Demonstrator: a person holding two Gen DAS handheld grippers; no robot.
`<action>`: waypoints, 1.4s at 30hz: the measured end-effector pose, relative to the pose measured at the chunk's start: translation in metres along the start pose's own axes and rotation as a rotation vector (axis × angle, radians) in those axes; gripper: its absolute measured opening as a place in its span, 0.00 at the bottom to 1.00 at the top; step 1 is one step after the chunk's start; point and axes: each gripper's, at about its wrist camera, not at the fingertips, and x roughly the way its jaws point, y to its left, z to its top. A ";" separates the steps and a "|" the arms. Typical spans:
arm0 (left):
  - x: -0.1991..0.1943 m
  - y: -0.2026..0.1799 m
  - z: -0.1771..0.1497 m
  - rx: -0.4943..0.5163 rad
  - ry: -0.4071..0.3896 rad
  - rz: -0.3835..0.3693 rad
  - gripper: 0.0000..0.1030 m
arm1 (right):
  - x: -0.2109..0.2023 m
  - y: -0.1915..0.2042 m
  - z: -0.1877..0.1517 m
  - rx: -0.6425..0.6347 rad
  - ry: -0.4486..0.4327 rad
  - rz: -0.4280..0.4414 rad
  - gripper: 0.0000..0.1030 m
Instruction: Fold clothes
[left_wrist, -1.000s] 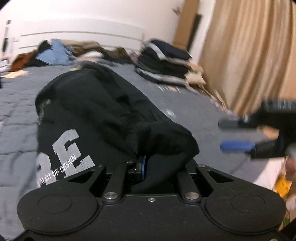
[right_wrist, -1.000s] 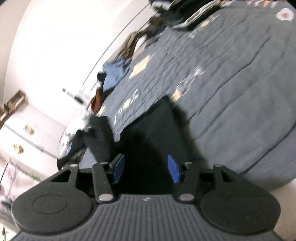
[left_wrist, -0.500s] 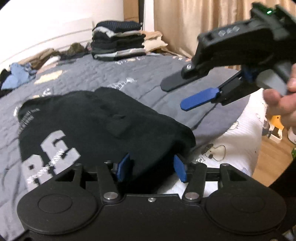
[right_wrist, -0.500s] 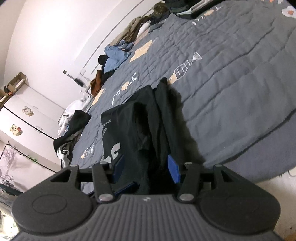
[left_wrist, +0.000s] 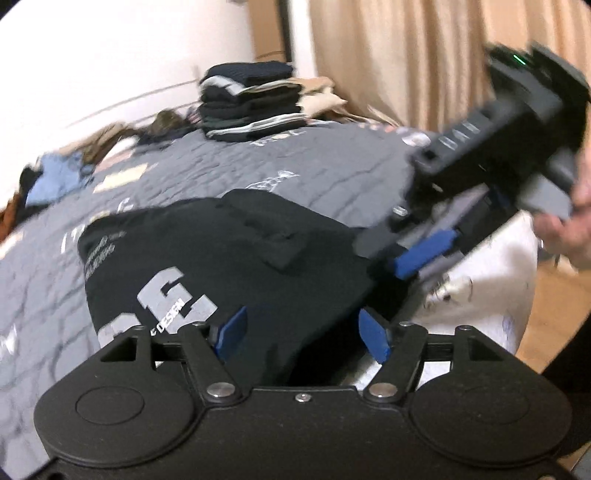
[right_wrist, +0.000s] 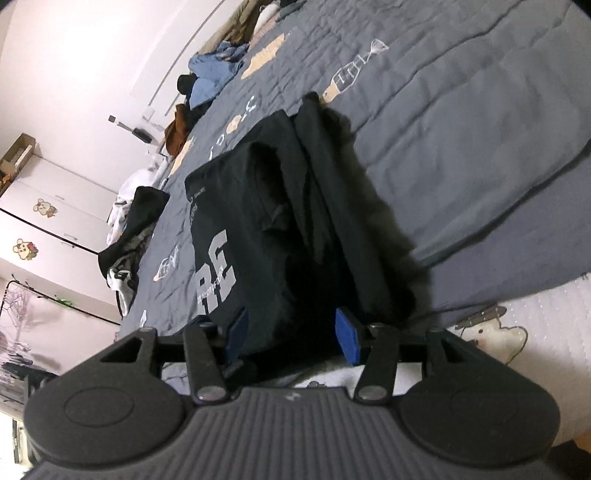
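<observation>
Clothes-folding on a quilted grey bedspread: a folded black T-shirt with grey block lettering lies at the near edge of the bed, filling the centre of both wrist views. At the bottom of the left wrist view, the left gripper has its blue-padded fingers spread wide apart and grips nothing, the shirt's near edge lying between them. The right gripper, blurred at the right of that same frame, angles down toward the shirt's right edge with a hand on its handle; in its own view the right gripper is likewise agape and holding nothing, the blue pads sitting either side of the shirt's near end. A neat stack of folded dark and striped garments stands at the upper centre of the left view before beige curtains. A heap of loose blue and brown clothing lies at the upper left of the right view, near a white wall
</observation>
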 end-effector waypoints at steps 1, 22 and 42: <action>-0.002 -0.004 -0.003 0.023 0.002 0.009 0.64 | 0.000 0.000 0.000 0.009 -0.002 0.009 0.50; 0.004 -0.021 -0.016 0.290 0.027 0.190 0.64 | 0.032 -0.010 -0.003 0.168 -0.155 0.080 0.16; 0.010 -0.025 -0.026 0.403 0.062 0.266 0.64 | 0.037 -0.004 -0.008 0.168 -0.179 0.089 0.14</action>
